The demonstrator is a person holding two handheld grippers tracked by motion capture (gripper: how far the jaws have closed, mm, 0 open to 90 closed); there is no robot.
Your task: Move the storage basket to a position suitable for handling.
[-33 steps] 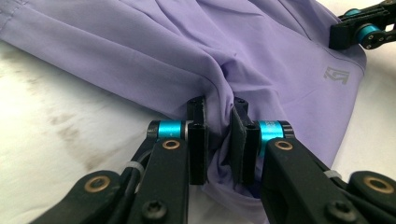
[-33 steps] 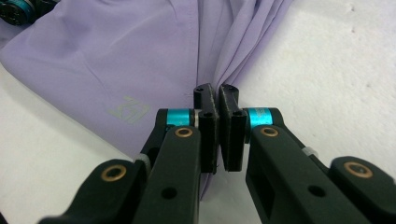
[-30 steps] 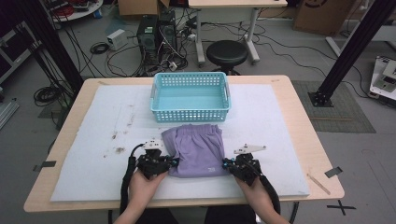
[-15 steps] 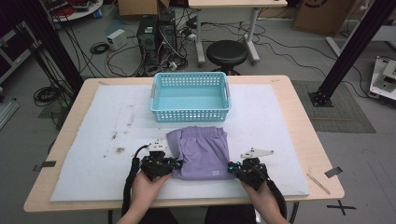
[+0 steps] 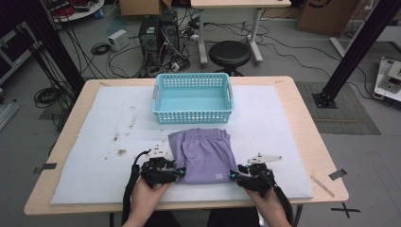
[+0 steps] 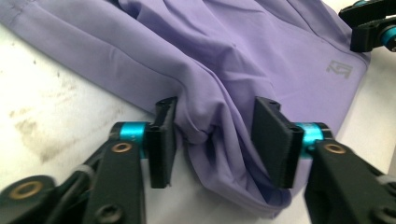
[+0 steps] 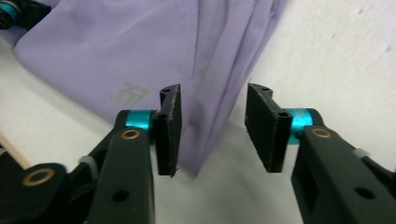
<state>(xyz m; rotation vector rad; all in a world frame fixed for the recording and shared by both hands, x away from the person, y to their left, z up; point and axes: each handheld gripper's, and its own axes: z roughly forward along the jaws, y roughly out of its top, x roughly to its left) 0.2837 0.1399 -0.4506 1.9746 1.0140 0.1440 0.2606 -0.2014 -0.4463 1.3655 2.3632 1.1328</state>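
- The purple shorts [image 5: 203,156] lie folded on the white mat [image 5: 94,142], just in front of the blue basket [image 5: 193,98]. They look thin, limp and light, likely slippery, so a pinch must catch every layer.
- Left gripper [image 6: 212,135]: jaws apart, straddling a bunched fold at the near-left corner, a good place to bite.
- Right gripper [image 7: 212,128]: jaws apart around the stacked near-right edge.
- I'd say lifting both corners together should keep the fold from spilling.
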